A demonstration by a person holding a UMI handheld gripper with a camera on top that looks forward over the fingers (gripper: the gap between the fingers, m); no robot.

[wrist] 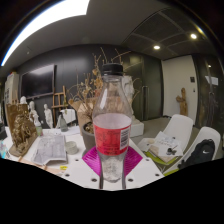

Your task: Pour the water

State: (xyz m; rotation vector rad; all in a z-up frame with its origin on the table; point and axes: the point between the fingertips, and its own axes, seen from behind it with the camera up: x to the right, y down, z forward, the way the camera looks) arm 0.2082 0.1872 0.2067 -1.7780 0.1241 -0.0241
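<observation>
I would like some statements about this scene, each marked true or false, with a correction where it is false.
1. A clear plastic bottle stands upright just ahead of the gripper. True.
2. The bottle has a blue label. False: its label is red.
3. The bottle lies on its side on the table. False: it is upright, cap at the top.
4. Papers lie on the white table beside the bottle. True.
5. A white chair stands beyond the table. True.
6. The bottle has no cap. False: a dark cap closes it.
</observation>
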